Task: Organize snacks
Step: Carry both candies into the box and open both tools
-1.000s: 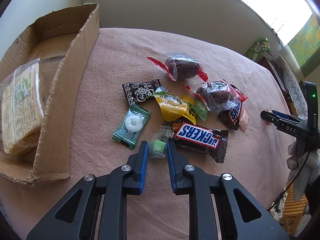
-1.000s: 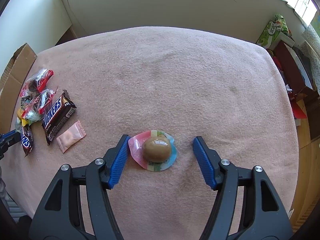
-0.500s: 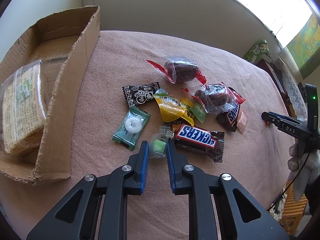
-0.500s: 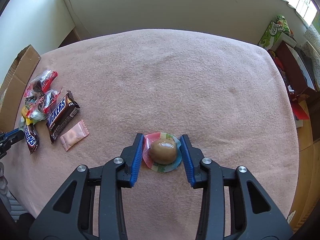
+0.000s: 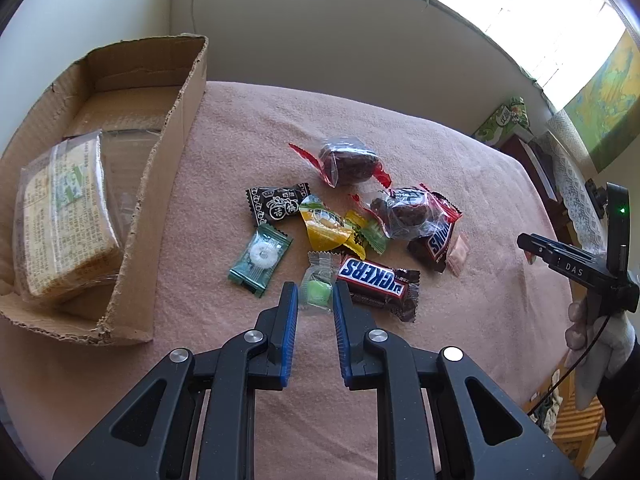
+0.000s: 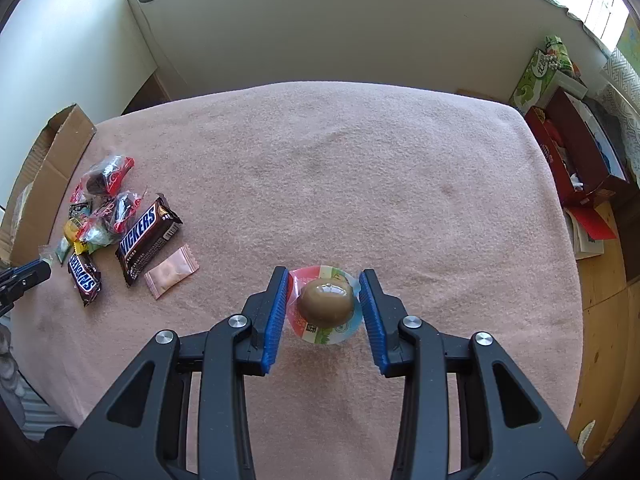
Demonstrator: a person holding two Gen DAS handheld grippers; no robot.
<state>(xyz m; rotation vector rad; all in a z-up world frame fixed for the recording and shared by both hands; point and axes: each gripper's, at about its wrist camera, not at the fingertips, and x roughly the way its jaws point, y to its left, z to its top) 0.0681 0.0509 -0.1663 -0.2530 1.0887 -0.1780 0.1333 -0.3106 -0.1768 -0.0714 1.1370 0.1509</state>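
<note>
My left gripper (image 5: 315,296) is shut on a small green candy (image 5: 317,291) in a clear wrapper, beside a Snickers bar (image 5: 376,280) in a pile of snacks on the pink cloth. My right gripper (image 6: 325,296) is shut on a packaged brown egg (image 6: 326,304) and holds it over the cloth's front middle. The snack pile also shows in the right wrist view at the left, with a Snickers bar (image 6: 146,236) and a pink sachet (image 6: 172,271).
An open cardboard box (image 5: 160,184) with a wrapped cracker pack (image 5: 60,216) stands left of the pile. A green mint packet (image 5: 262,256), a black candy (image 5: 276,208) and two red-wrapped dark snacks (image 5: 348,160) lie nearby. Boxes (image 6: 576,152) stand beyond the table's right edge.
My right gripper closed from wide open onto the packaged egg and lifted back a little. My left gripper stayed shut on the green candy and drew back slightly from the pile.
</note>
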